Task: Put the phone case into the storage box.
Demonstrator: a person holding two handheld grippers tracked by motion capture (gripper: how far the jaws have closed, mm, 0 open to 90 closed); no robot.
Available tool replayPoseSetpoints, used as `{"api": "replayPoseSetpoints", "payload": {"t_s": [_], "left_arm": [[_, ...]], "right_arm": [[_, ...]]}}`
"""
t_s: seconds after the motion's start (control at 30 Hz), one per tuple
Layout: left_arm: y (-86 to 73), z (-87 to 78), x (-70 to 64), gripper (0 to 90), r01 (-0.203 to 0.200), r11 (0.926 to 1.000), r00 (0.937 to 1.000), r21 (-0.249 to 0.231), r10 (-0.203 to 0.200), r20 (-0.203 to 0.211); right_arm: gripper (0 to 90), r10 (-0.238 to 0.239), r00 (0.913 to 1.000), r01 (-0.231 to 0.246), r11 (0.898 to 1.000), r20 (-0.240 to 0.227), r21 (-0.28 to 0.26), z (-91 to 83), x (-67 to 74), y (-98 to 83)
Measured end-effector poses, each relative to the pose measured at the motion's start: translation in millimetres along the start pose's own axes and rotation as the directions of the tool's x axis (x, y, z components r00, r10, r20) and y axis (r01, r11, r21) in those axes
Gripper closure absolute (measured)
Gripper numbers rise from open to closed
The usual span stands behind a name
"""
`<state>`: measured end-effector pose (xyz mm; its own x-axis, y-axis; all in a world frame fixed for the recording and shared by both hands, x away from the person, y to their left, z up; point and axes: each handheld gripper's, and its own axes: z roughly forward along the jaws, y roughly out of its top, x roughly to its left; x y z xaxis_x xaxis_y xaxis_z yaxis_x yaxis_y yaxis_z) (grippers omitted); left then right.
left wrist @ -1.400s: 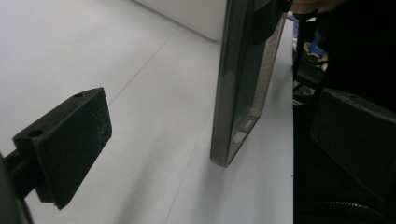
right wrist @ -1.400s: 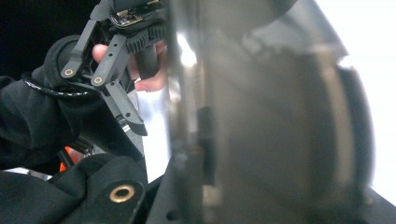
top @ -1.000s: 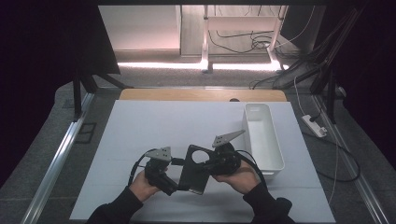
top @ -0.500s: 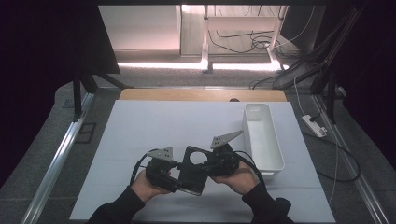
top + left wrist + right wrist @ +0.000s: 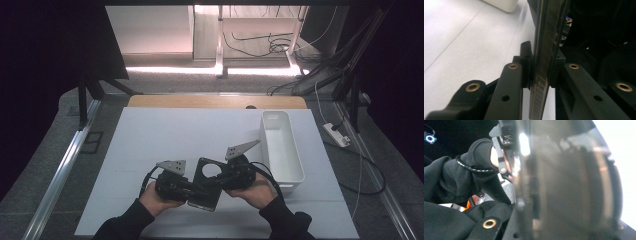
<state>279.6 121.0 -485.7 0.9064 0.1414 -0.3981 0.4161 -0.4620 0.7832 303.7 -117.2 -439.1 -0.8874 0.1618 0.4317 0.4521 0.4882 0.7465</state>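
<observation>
1. Black flat plate (image 5: 207, 183) sat low-centre over white tabletop (image 5: 150, 145), held by both claws.
2. Left claw (image 5: 541, 72) had just been closing and pinched the plate's edge.
3. Right claw (image 5: 222, 181) clamped the plate; bin (image 5: 280, 145) stood just beside, with open room to the left.

White table (image 5: 150, 145) carries a white bin (image 5: 280, 145), apparently empty.

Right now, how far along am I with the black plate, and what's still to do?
Done: both claws have the black plate clamped. The right claw grips its far side. The left claw has just been closing, and its pads now press the plate's edge from both sides. In hand: the plate sits between both hands over the white table. Left: probably placing it, perhaps in the white bin.
</observation>
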Motion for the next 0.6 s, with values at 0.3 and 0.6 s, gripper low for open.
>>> {"api": "replayPoseSetpoints", "payload": {"t_s": [0.3, 0.6], "left_arm": [[0.7, -1.1, -0.2, 84.2, -0.031, 0.9995, 0.9989, 0.000, 0.031, 0.036], [2.8, -3.0, -3.1, 84.5, -0.032, 0.9995, 0.9994, 0.002, 0.032, -0.016]], "right_arm": [[84.9, -0.019, 0.9991, 0.019, 1.000, -0.037, -0.005, -0.9, 0.3, 0.4], [66.9, -0.028, 0.9996, 0.029, 0.999, 0.010, -0.026, -1.4, 0.5, 1.3]]}}
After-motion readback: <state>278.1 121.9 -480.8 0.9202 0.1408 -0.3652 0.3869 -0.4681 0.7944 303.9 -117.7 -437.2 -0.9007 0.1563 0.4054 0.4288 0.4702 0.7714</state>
